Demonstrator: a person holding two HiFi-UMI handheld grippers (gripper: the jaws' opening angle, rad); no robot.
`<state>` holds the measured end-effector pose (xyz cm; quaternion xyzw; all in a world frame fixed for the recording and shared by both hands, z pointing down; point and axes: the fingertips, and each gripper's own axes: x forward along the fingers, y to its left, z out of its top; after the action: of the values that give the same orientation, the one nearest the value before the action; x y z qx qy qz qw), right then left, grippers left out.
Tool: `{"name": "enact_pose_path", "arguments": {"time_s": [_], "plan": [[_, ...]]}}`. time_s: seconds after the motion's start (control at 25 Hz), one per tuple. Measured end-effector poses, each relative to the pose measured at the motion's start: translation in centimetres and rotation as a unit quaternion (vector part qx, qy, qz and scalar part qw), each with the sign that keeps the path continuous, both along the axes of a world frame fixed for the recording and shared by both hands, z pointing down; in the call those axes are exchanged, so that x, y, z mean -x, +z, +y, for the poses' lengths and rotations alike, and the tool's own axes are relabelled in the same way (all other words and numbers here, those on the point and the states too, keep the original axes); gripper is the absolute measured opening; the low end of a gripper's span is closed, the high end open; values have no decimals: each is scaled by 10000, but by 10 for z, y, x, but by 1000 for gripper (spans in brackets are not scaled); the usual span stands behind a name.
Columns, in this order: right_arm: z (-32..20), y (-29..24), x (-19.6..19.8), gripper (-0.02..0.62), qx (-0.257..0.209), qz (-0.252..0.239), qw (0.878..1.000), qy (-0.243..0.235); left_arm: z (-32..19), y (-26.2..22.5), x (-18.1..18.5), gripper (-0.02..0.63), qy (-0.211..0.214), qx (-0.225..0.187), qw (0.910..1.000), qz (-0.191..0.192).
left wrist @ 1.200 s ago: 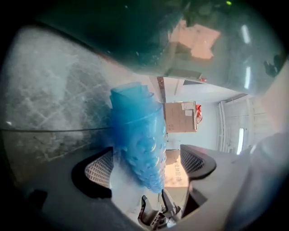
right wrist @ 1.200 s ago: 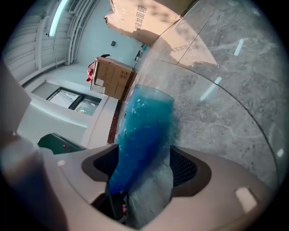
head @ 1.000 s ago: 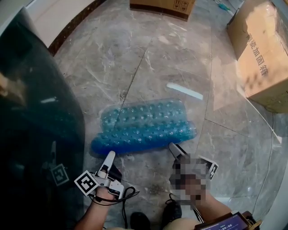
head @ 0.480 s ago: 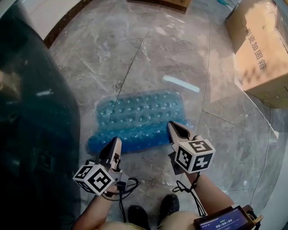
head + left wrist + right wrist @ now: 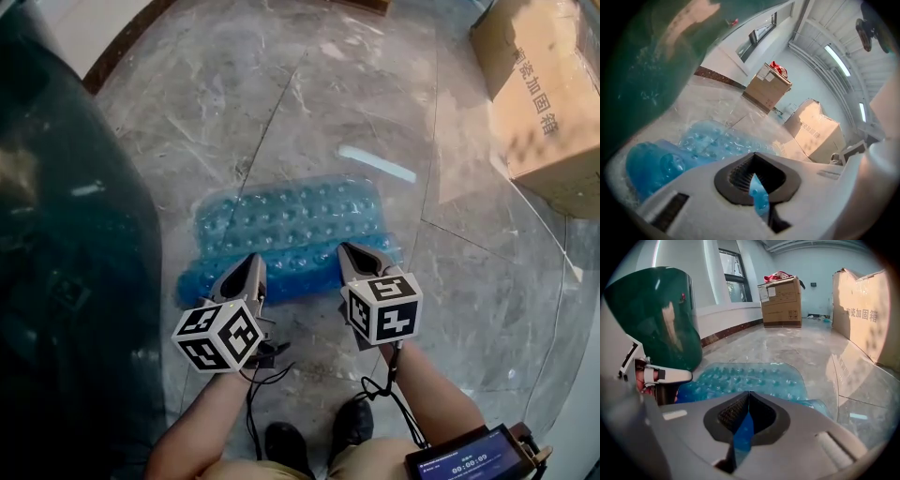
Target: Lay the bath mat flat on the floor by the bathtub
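Note:
A translucent blue bath mat [image 5: 291,234] with raised bubbles lies on the grey marble floor, its near edge folded over on itself. My left gripper [image 5: 251,267] is shut on that near edge at the left, and a strip of blue mat [image 5: 757,194] shows pinched between its jaws. At the right of the same edge my right gripper [image 5: 352,255] is shut too, with blue mat [image 5: 743,430] squeezed between its jaws. The dark green bathtub [image 5: 66,262] curves along the left side, close to the mat's left end.
A large cardboard box [image 5: 544,94] stands at the right, and another box [image 5: 782,303] at the far wall. A white strip [image 5: 377,163] lies on the floor just beyond the mat. The person's shoes [image 5: 319,441] are below the grippers.
Both grippers moved forward to the mat's near edge and went from open to shut on it. The head view shifted slightly down toward the mat.

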<state>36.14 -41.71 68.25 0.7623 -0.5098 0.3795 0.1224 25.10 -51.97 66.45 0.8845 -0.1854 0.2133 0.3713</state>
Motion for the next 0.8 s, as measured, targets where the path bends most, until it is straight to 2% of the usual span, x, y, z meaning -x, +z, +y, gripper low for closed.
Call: {"name": "enact_pose_path", "arguments": {"time_s": [0.16, 0.28, 0.44, 0.6, 0.68, 0.8], "plan": [[7, -1, 6, 9, 176, 286, 9994, -109, 12, 6, -1, 5, 311, -261, 9986, -341], [22, 2, 20, 9, 556, 470, 9972, -167, 26, 7, 2, 6, 515, -258, 9970, -524], [58, 4, 52, 9, 953, 336, 9948, -85, 44, 6, 21, 6, 580, -150, 9951, -787], [72, -3, 67, 9, 1113, 251, 9933, -197, 53, 12, 37, 6, 764, -369, 9911, -1021], [72, -15, 77, 9, 986, 177, 9949, -130, 58, 20, 46, 6, 872, -439, 9893, -1086], [52, -43, 68, 9, 436, 414, 9981, 133, 59, 26, 51, 5, 811, -523, 9911, -913]]}}
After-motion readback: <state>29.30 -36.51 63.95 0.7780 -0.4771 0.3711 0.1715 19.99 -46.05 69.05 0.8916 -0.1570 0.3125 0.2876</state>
